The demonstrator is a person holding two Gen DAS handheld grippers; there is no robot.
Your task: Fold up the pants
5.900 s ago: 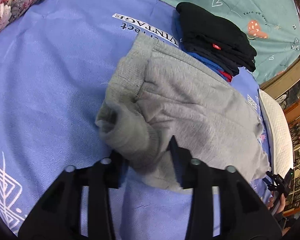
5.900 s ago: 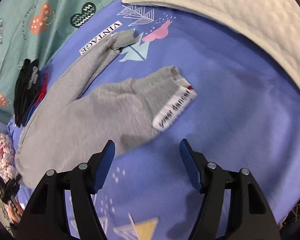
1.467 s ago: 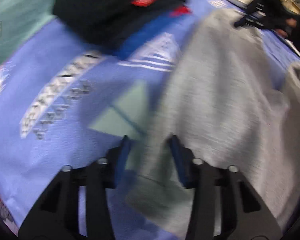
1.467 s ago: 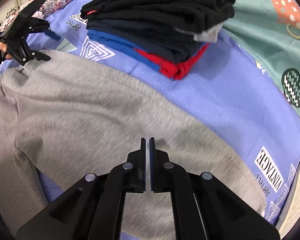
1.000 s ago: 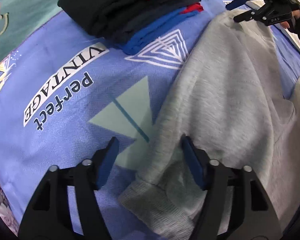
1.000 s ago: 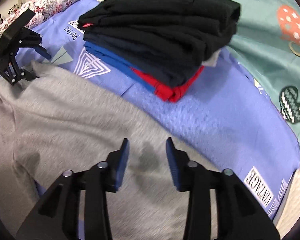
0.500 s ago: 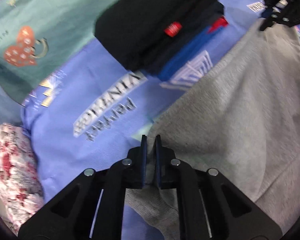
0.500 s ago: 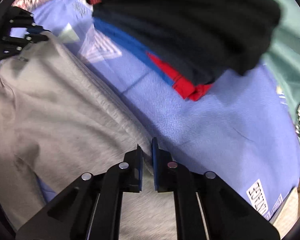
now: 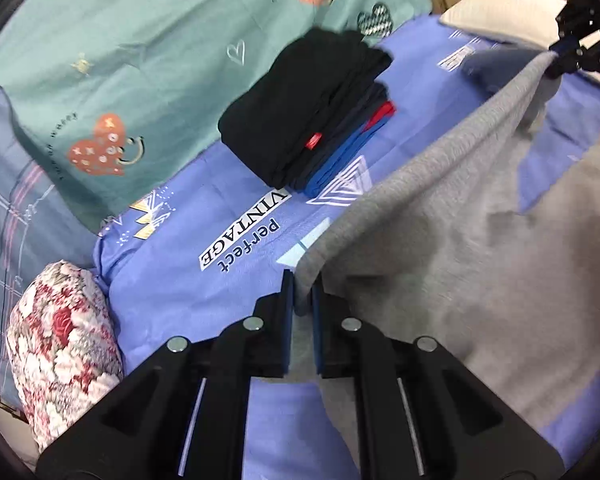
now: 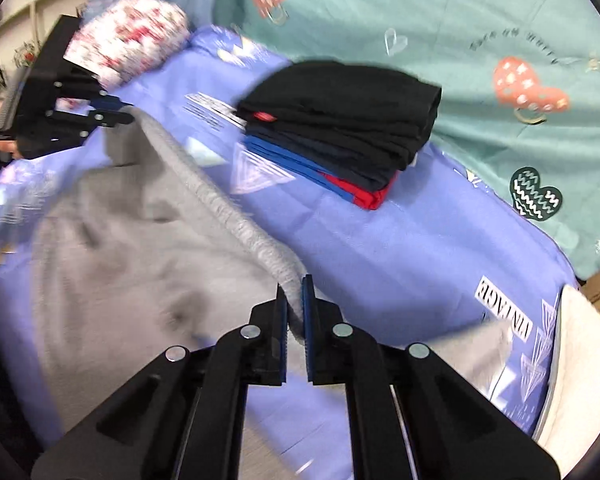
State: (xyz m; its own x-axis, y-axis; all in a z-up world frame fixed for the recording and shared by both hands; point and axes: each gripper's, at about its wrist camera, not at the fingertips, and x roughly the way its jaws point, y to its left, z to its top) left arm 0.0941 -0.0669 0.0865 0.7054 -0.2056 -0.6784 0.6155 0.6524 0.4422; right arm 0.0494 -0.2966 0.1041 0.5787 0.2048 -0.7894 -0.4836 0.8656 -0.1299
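Pants (image 9: 480,240), grey and rumpled, are hanging taut along one edge above the blue bedspread (image 9: 204,288); left tool (image 9: 302,292) and right tool (image 10: 295,304) are each pinching that edge, jaws nearly closed.

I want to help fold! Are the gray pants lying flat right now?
No. Both grippers pinch the gray pants' top edge, lifted off the blue sheet.

Grey sweatpants (image 9: 480,264); blue printed sheet (image 9: 204,236); teal heart-patterned blanket (image 9: 148,52); red-and-white floral pillow (image 9: 60,344); black, navy, blue, red folded stack (image 9: 312,112).
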